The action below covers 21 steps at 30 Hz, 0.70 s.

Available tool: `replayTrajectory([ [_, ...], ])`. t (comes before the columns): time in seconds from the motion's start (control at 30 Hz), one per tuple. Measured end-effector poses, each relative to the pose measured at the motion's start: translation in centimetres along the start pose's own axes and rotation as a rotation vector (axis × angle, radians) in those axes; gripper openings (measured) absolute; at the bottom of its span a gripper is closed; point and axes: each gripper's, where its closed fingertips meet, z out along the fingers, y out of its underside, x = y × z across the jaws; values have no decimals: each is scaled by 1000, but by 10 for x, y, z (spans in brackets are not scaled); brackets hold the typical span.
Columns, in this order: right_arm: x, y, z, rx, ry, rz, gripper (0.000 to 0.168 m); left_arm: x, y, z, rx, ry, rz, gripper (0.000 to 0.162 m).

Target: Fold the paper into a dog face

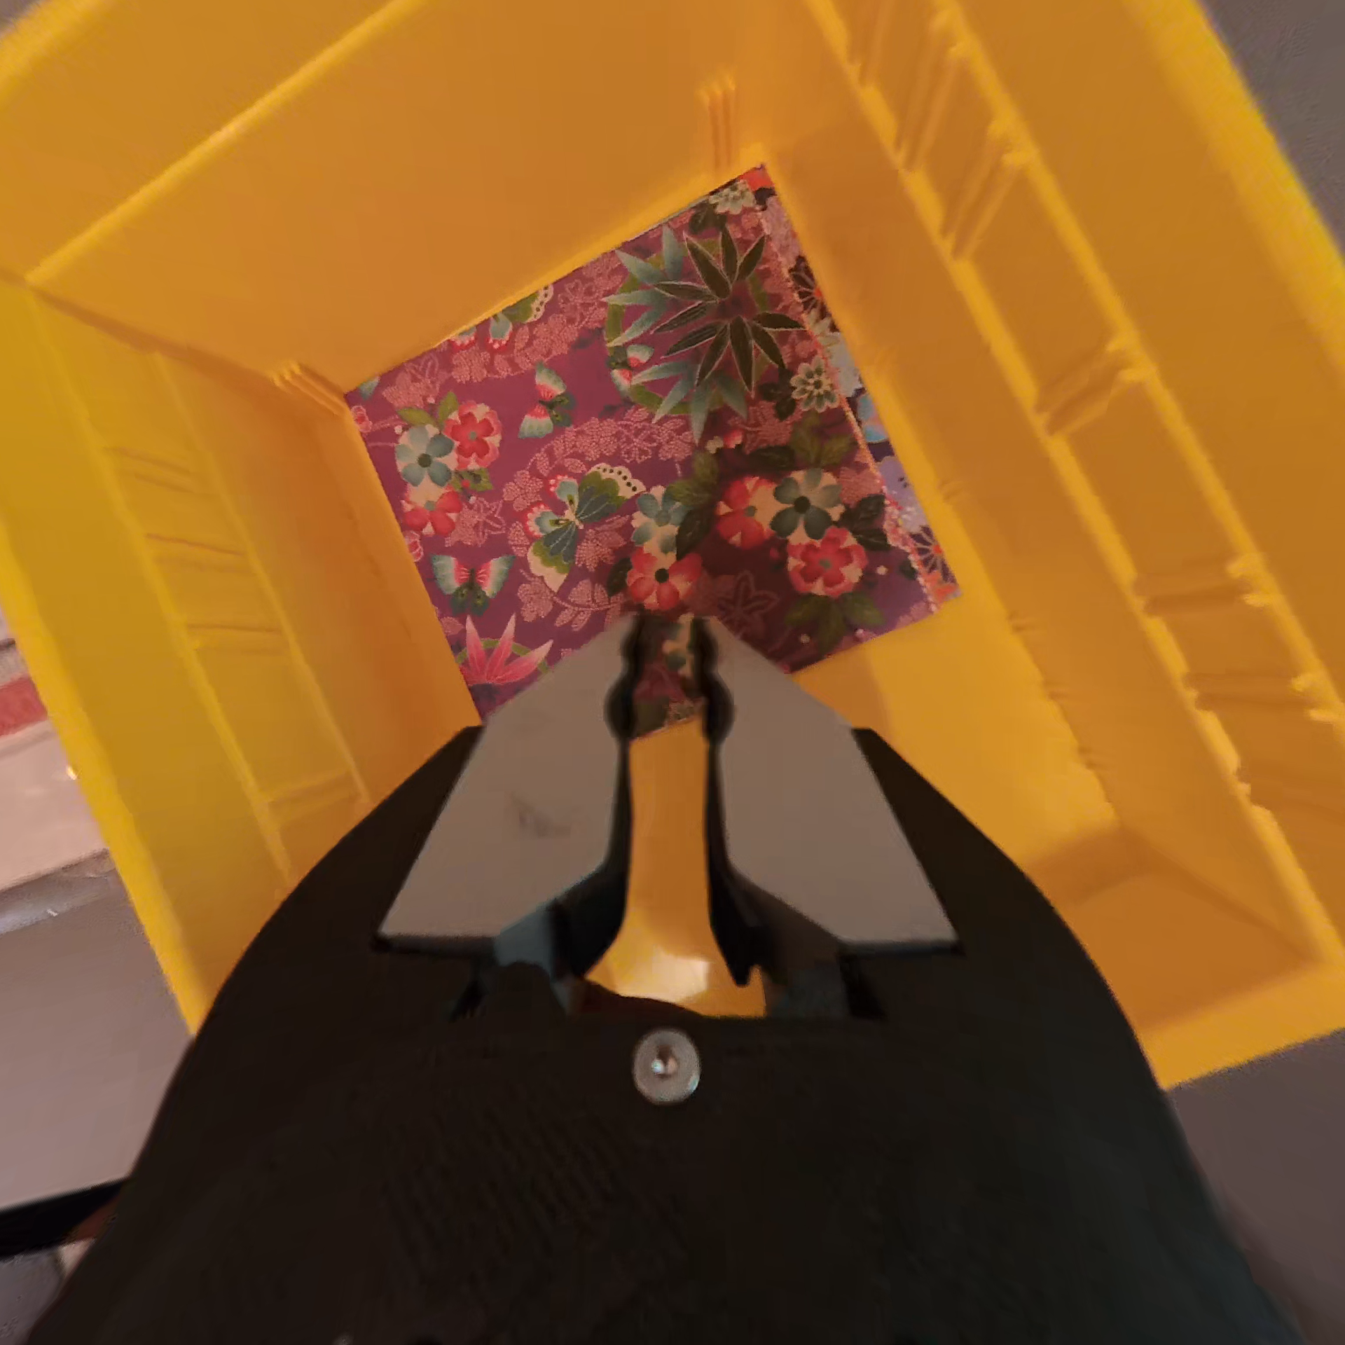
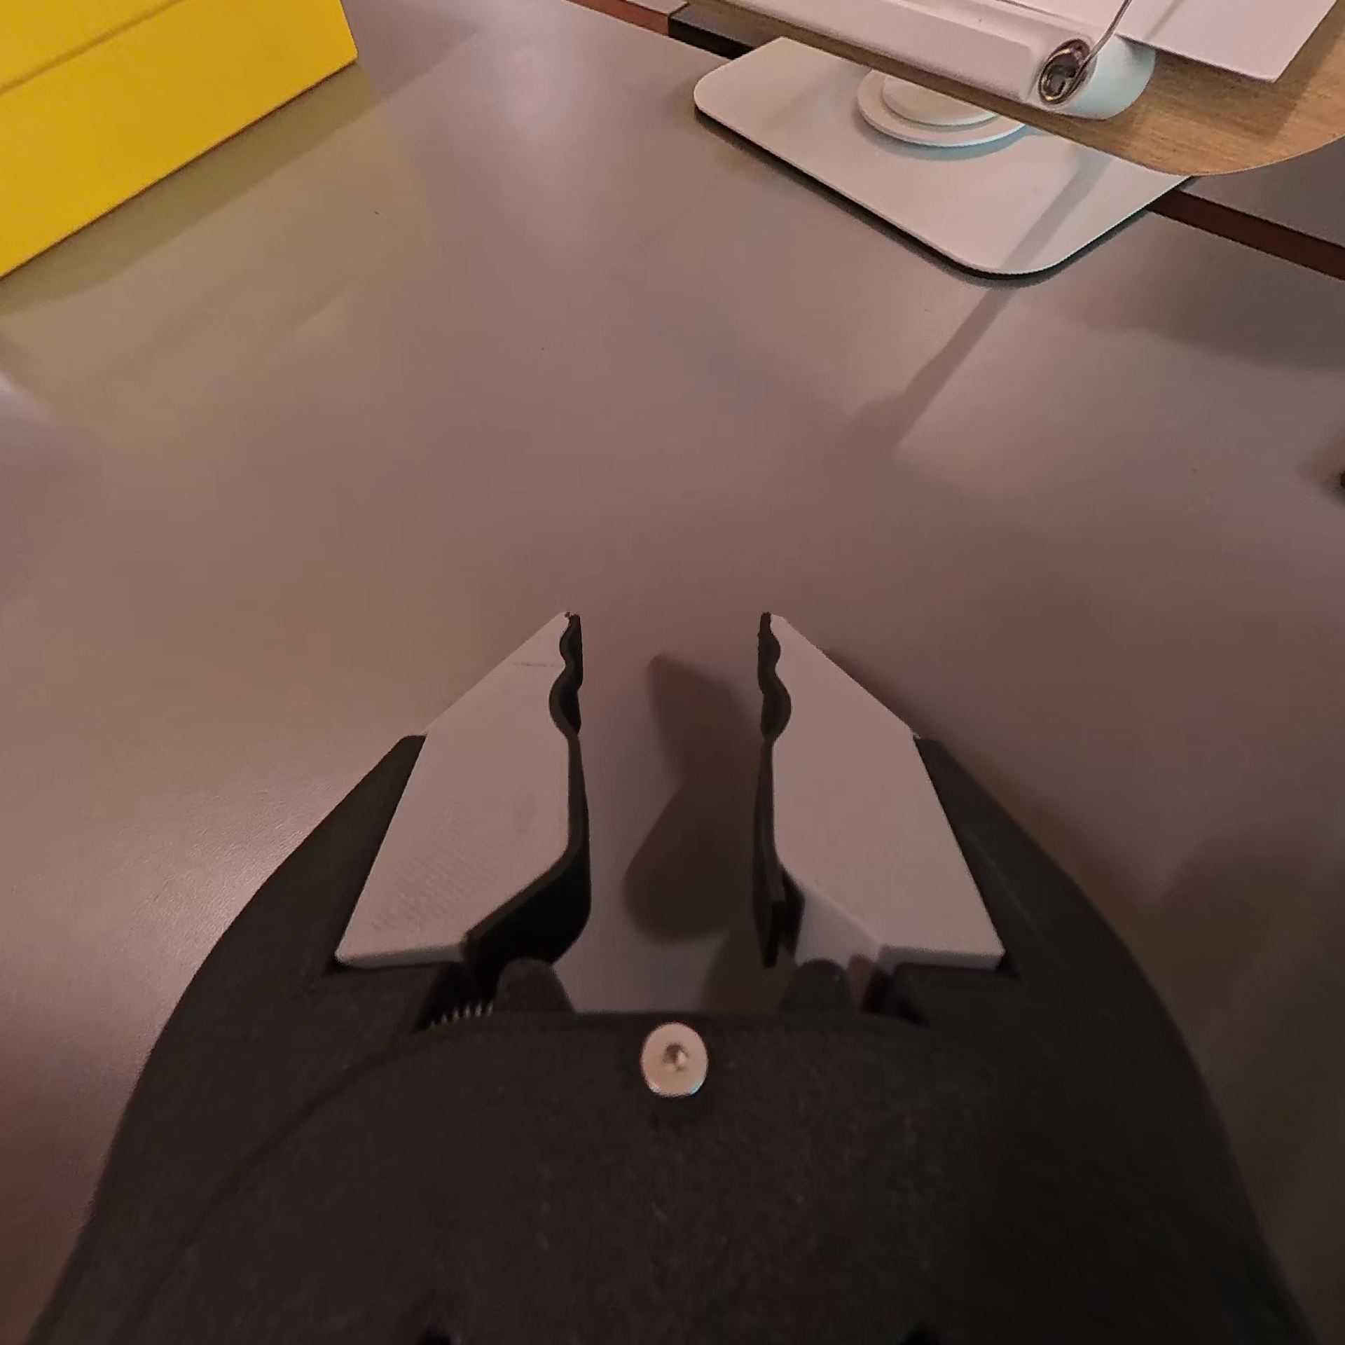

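Observation:
A stack of floral paper sheets point(image 1: 640, 466), purple on top with flowers and butterflies, lies flat on the bottom of a yellow plastic bin point(image 1: 407, 240). My left gripper point(image 1: 666, 637) reaches down into the bin. Its tips hover over the near corner of the top sheet. The jaws stand a narrow gap apart and the paper shows between them; nothing is held. My right gripper point(image 2: 669, 626) is open and empty, low over the grey table point(image 2: 582, 407). No paper shows in the right wrist view.
The bin's ribbed walls point(image 1: 1077, 509) close in around my left gripper. The bin's outer side point(image 2: 145, 116) shows at the top left of the right wrist view. A white stand base point(image 2: 939, 153) and a wooden board point(image 2: 1237, 124) sit at the far right. One gripper's finger ends stand about 50 cm off the other's.

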Motion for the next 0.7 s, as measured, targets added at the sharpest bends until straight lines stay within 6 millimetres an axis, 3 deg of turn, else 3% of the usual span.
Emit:
replayTrajectory([
  [0.03,0,0,0,-3,-1,-1,45,4,-2,-3,13,7,68,31],
  [0.1,-1,1,1,-5,-2,-5,45,18,1,-3,17,22,240,35],
  [0.17,-1,1,1,-7,-1,-5,45,19,11,2,-35,-12,369,47],
  [0.33,-1,2,1,-14,-5,-4,45,30,24,10,-52,64,478,56],
  [0.7,-2,5,4,-38,-21,2,45,5,6,25,58,-124,538,35],
])
